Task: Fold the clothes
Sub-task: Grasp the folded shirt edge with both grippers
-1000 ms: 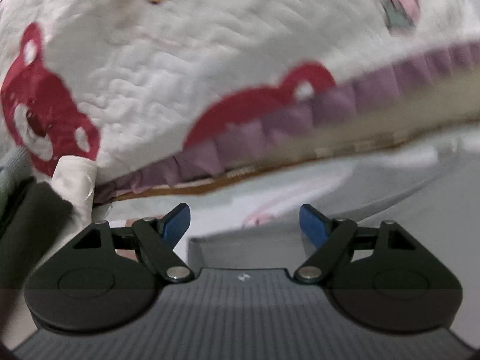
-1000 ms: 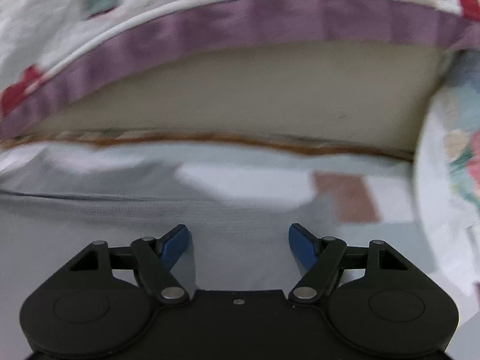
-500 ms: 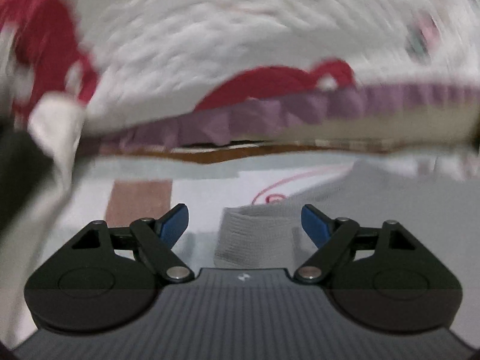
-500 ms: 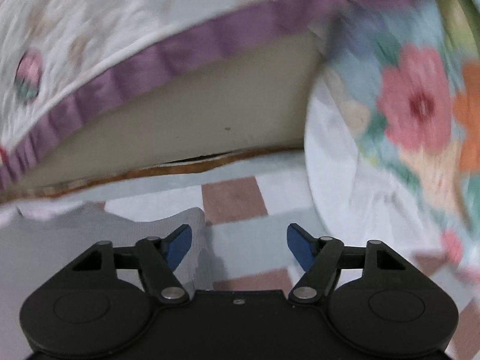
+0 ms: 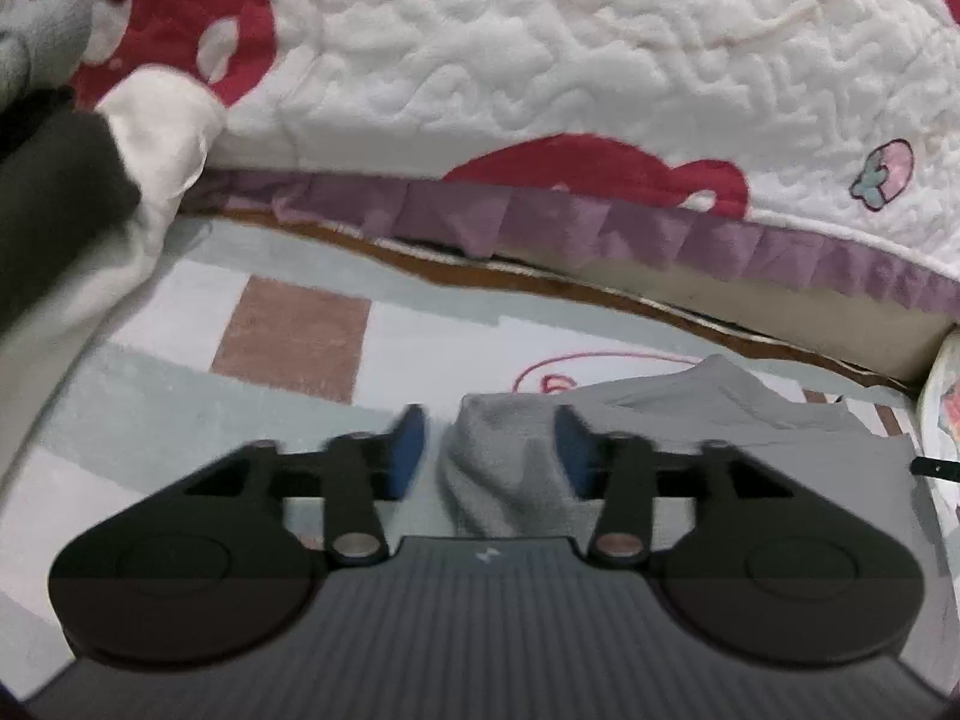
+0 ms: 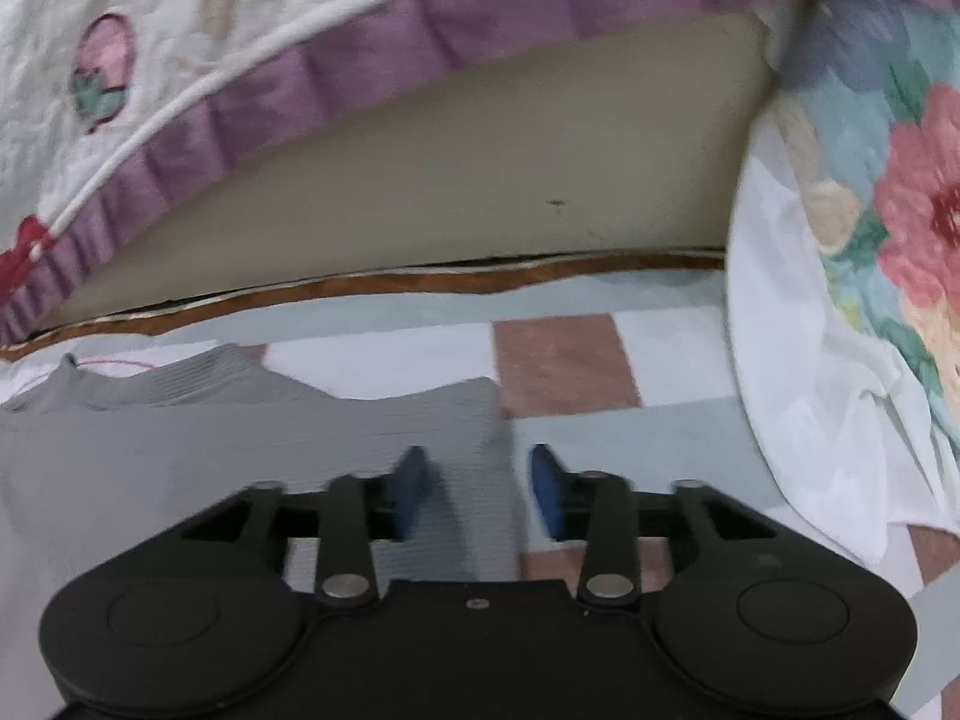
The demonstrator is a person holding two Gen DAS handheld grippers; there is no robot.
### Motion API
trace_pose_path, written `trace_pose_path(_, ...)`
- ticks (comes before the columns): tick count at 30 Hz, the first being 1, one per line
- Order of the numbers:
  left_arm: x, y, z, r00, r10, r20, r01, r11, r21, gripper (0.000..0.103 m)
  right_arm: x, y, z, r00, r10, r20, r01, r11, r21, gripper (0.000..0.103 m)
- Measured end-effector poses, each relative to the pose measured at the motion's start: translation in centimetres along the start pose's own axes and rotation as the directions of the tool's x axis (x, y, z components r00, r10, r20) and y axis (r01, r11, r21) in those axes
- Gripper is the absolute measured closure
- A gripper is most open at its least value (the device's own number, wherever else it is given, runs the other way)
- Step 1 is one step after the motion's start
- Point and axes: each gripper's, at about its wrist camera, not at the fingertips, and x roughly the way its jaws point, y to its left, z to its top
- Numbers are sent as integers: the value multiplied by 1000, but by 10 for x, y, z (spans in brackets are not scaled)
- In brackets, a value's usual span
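A grey knitted garment (image 5: 708, 420) lies flat on a checked blanket (image 5: 288, 330) of pale green, white and brown squares. Behind it a white quilt (image 5: 540, 60) with red shapes and a pleated purple frill (image 5: 600, 228) hangs over the side of a beige mattress (image 6: 480, 180).

In the left wrist view, the left tongs (image 5: 491, 450) are partly open, their blue pads set either side of a raised corner of the grey garment. The fabric bunches up between the pads, touching or nearly touching the right pad, with a gap at the left one; no firm grip shows. At the far left sit a dark sleeve-like cloth (image 5: 48, 210) and a white cloth (image 5: 156, 138).

In the right wrist view, the right tongs (image 6: 477, 492) are also partly open, straddling the garment's opposite edge. The left pad is over the grey fabric, the right pad over the bare blanket just beside the edge. Whether the pads touch the cloth cannot be told. A flowered fabric (image 6: 870, 180) with a white lining fills the right side.
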Motion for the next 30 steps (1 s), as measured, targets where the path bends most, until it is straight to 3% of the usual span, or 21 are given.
trace_pose_path(3, 7, 9, -5, 999, -13, -42, 12, 1000, -27, 48, -3, -9, 1, 1000, -11, 12, 11, 999, 33, 52)
trace_pose_path(6, 7, 17, -4, 994, -101, -31, 98, 991, -86, 39, -7, -7, 4, 999, -7, 37, 6, 1000, 24, 47)
trace_pose_path(10, 13, 13, -5, 978, -199, -58, 195, 978, -80, 44, -10, 0, 9, 998, -2, 69, 2, 1000, -11, 43)
trace_pose_path(11, 14, 10, -6, 976, -207, -63, 203, 977, -64, 71, -11, 2, 11, 997, 0, 77, 2, 1000, -19, 52)
trace_pose_path(12, 14, 7, -8, 978, -200, -65, 197, 980, -38, 94, -12, 3, 12, 996, 1, 85, 1, 1000, -28, 77)
trace_pose_path(13, 14, 6, -9, 978, -198, -64, 196, 980, -34, 95, -13, 5, 13, 996, 3, 93, 0, 999, -37, 96)
trace_pose_path(16, 12, 10, -9, 976, -211, -56, 206, 975, -83, 95, -16, 10, 18, 993, 9, 117, -1, 998, -63, 97)
trace_pose_path(19, 10, 5, -8, 979, -199, -38, 196, 979, -59, 94, -20, 8, 22, 991, -3, 135, 12, 998, -63, 97)
trace_pose_path(22, 8, -1, -7, 983, -183, -18, 183, 983, -27, 88, -21, 5, 27, 989, -30, 146, 39, 998, -58, 97)
trace_pose_path(24, 8, 0, -8, 984, -175, -2, 175, 984, -29, 68, -20, 8, 29, 988, -45, 145, 55, 996, -69, 97)
trace_pose_path(26, 8, 1, -9, 986, -168, 15, 168, 985, -32, 56, -20, 12, 32, 988, -53, 147, 65, 995, -76, 97)
trace_pose_path(29, 9, 3, -11, 987, -155, 39, 157, 987, -36, 52, -21, 15, 37, 986, -54, 157, 68, 994, -84, 97)
trace_pose_path(30, 9, 4, -12, 987, -151, 47, 153, 988, -37, 46, -20, 15, 38, 986, -60, 153, 75, 993, -92, 97)
